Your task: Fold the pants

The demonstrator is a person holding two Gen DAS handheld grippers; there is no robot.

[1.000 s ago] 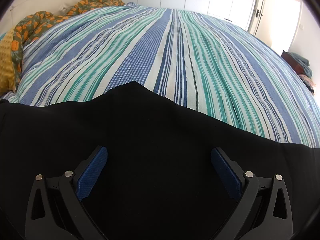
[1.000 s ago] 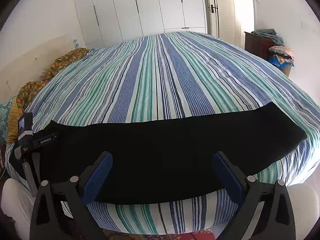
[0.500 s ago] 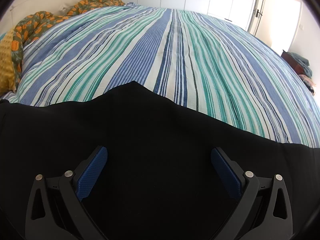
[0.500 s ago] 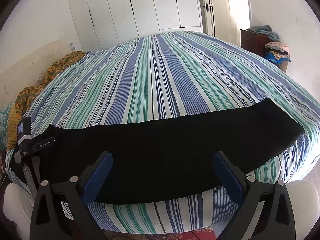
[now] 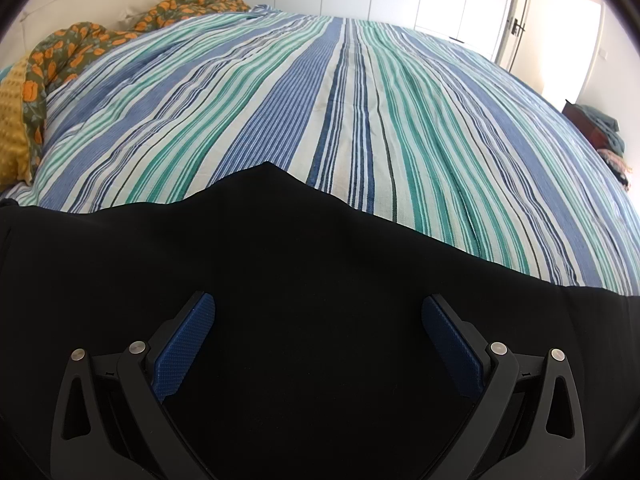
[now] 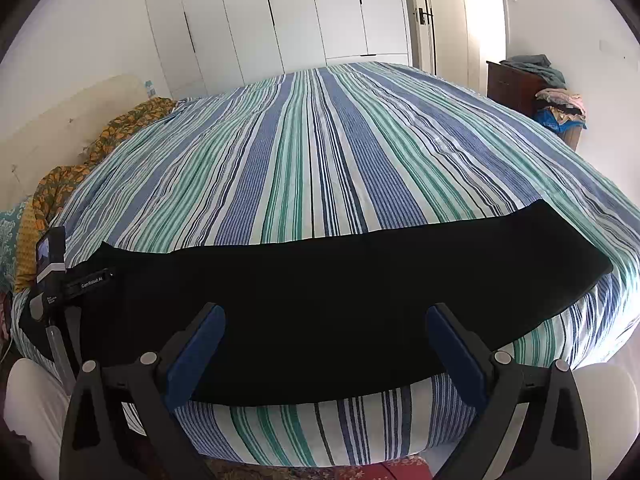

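Note:
Black pants [image 6: 340,280] lie flat in a long band across the near edge of the striped bed [image 6: 320,152]. In the left wrist view the pants [image 5: 300,260] fill the lower half, with a peaked edge at the middle. My left gripper [image 5: 318,312] is open and hovers close over the left part of the pants; it also shows in the right wrist view [image 6: 52,276] at the pants' left end. My right gripper [image 6: 326,320] is open and empty, held back from the bed's edge, in front of the pants' middle.
An orange flowered blanket [image 5: 80,48] and a yellow cloth [image 5: 14,128] lie at the bed's left side. White wardrobe doors [image 6: 280,20] stand behind the bed. A dark dresser with piled clothes [image 6: 540,88] stands at the right.
My right gripper has pulled back and risen a little, so the pants look lower and farther. The left gripper has not moved.

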